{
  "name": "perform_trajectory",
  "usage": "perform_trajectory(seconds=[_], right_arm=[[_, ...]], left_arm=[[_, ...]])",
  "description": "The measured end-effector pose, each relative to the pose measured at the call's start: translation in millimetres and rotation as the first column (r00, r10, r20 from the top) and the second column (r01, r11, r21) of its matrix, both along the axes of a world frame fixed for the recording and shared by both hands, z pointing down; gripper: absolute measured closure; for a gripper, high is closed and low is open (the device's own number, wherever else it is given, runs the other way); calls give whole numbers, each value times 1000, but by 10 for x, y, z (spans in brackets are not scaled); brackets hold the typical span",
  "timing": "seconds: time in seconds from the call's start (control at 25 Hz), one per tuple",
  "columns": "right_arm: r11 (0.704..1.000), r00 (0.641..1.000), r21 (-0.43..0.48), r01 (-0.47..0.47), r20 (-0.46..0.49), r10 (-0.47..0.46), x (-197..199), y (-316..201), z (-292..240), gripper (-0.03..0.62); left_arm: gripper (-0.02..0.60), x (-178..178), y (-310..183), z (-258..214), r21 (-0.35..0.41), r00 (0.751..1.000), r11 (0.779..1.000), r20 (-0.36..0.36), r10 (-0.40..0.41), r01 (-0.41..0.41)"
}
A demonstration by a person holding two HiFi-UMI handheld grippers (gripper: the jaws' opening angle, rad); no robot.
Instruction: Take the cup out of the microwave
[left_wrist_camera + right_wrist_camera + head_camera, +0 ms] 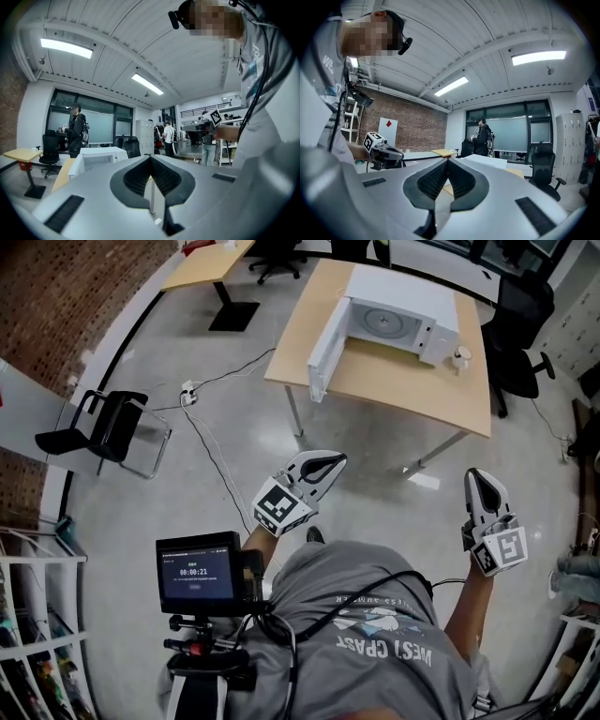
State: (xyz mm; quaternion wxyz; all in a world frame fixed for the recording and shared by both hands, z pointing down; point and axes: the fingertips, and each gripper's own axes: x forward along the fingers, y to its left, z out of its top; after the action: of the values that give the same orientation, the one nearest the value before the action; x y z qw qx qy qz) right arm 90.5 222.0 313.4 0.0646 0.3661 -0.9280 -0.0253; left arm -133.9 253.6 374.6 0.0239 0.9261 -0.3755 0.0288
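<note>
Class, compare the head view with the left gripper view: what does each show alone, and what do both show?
Only the head view: the cup on the table beside the microwave, and a small screen with a timer. Only the left gripper view: ceiling lights and a person standing at the back. Both: the open microwave on its table, and the right tool.

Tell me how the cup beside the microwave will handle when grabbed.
The cup looks small, so probably light; likely rigid, perhaps ceramic and breakable, though too far to tell. Standing upright near the table edge beside the microwave, it might tip or slide off if nudged.
</note>
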Motion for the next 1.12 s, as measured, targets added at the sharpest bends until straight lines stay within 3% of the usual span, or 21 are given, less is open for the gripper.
perform_trajectory(seconds=[0.32,0.64,0.88,1.12], right_arm=[[998,998,10,63,-10,-63,594,607,279,583],[999,1000,-32,-18,18,18,1427,965,320,583],[999,998,-18,-35,59,36,1778,1163,327,583],[996,999,-89,-31,37,34,1959,1304,620,583]], left_arm=[[538,1099,235,231,-71,997,994,-8,82,-83],[538,1948,559,270,-103,988,983,20,152,-149],[538,2253,835,445,-149,983,976,62,172,-161],[538,2323,1003,684,-197,983,970,86,163,-143]])
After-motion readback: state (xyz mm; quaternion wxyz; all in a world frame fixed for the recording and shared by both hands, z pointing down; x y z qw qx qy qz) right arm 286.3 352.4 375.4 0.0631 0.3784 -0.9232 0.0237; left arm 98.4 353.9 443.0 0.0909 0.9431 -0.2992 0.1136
